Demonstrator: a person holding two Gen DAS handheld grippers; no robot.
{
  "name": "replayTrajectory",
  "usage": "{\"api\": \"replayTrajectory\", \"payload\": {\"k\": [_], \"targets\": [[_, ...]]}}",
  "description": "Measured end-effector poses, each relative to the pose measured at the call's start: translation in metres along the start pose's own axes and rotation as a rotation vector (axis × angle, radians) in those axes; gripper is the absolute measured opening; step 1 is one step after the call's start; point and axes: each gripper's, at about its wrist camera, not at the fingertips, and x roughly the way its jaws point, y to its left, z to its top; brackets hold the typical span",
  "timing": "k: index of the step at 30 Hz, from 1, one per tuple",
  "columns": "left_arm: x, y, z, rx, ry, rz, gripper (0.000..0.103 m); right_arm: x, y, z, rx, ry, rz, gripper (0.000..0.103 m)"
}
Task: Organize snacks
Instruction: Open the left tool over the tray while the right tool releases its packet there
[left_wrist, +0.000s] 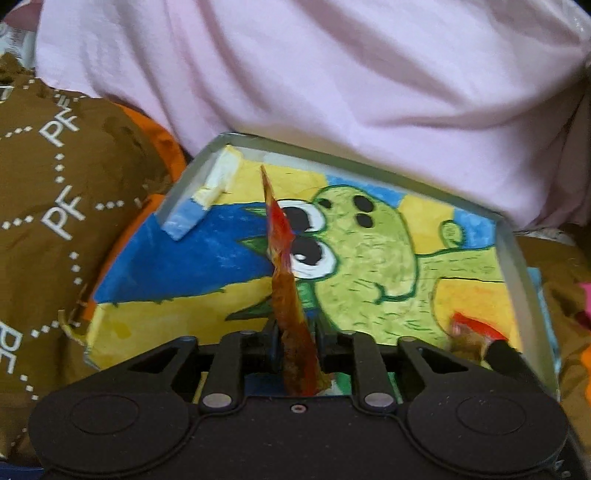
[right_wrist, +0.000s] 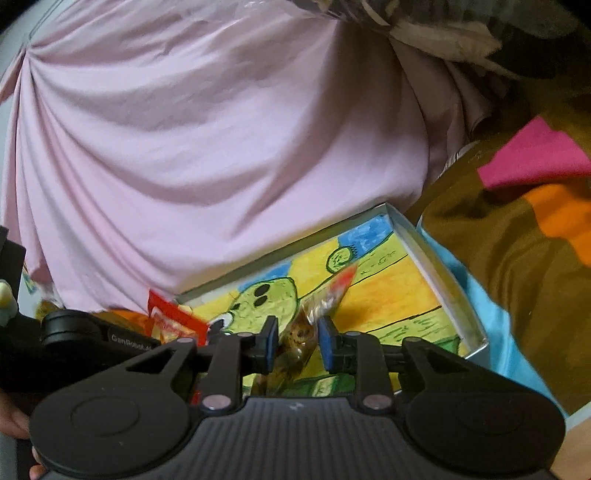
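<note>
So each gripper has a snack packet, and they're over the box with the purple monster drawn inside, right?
Nearly. The monster drawn inside the shallow cardboard box is green, not purple; the left wrist view shows it best. Each gripper does have a clear, red-tipped snack packet between its jaws over it.

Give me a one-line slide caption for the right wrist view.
Right tool with a clear cookie packet between its blue pads, above the shallow box lined with a green cartoon drawing.

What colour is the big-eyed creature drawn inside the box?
Light green creature with dark outlines, clearest in the left wrist view.
</note>
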Motion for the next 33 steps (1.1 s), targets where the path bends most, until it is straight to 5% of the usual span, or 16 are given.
{"api": "replayTrajectory", "payload": {"k": [3,15,26,33], "targets": [[-0.001,0.005,-0.003,-0.011,-0.012,0.026,0.046,0.0,0.001,0.0,-0.015,0.004,-0.012,0.033],[-0.043,0.012,-0.012,0.02,-0.14,0.075,0.096,-0.023,0.025,0.003,-0.185,-0.028,-0.07,0.078],[-0.111,0.042,-0.033,-0.021,-0.239,0.113,0.102,-0.082,0.057,0.012,-0.286,-0.082,-0.076,0.101],[-0.156,0.057,-0.057,-0.027,-0.264,0.111,0.102,-0.126,0.072,0.006,-0.309,-0.106,-0.05,0.103]]}}
